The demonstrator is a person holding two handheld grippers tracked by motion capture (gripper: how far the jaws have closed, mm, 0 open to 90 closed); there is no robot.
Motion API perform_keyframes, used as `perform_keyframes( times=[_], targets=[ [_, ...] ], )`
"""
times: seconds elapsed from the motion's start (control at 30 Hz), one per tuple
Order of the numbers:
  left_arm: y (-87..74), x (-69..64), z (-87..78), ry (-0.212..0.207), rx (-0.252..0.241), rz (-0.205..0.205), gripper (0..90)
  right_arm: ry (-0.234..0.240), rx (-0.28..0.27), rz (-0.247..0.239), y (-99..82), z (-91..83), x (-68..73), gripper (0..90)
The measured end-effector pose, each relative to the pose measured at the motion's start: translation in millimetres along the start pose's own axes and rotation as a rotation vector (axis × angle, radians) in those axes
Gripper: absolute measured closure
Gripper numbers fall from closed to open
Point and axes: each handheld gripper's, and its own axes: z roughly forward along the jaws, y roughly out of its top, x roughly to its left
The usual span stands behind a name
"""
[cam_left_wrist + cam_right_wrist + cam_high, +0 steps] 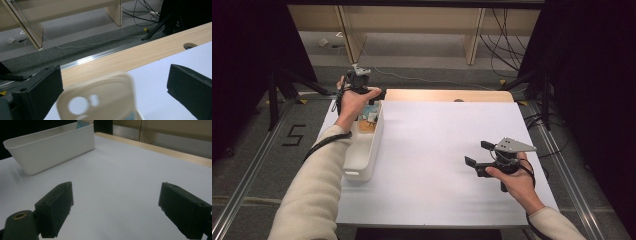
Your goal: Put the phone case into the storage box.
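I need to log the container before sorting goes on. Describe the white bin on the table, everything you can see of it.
The white bin is a long, narrow, open-topped tub of smooth, matte plastic by its look, with rounded corners and walls that flare slightly toward the rim. It stands upright along the left edge of the white table top, its long side running away from the person. At its far end it holds a few small items, one with pale blue on it and one orange-brown. The left gripper is above that far end.
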Motion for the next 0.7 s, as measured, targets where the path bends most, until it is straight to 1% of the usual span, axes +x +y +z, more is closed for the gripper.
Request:
perform_keyframes(
  times=[0.13, 0.27, 0.37, 0.47, 0.6, 0.7],
  targets=[
    [4.4, -3.5, -4.0, -0.005, -0.014, 0.008, 0.0, 0.000, 0.000, 0.001, -0.1, -0.1, -0.3, 13.2],
    [3.9, -6.4, -6.9, -0.016, -0.012, 0.015, 0.0, -0.001, 0.000, 0.002, -0.2, -0.3, -0.5, 13.2],
    [2.9, -7.2, -9.2, -0.024, -0.015, 0.008, 0.2, 0.000, 0.000, 0.001, 0.0, -0.5, -0.5, 13.2],
    [1.7, -7.5, -12.3, -0.023, -0.015, 0.008, 0.3, -0.001, 0.000, 0.002, -0.1, -0.6, -0.7, 13.2],
    [0.9, -7.2, -18.1, -0.035, -0.023, -0.012, 0.5, -0.003, -0.006, -0.001, 0.2, -0.7, -1.4, 13.2],
    [0.1, -9.8, -23.9, -0.050, -0.028, -0.004, 0.6, -0.005, -0.007, 0.000, 0.1, -0.8, -1.7, 13.2]
  ],
)
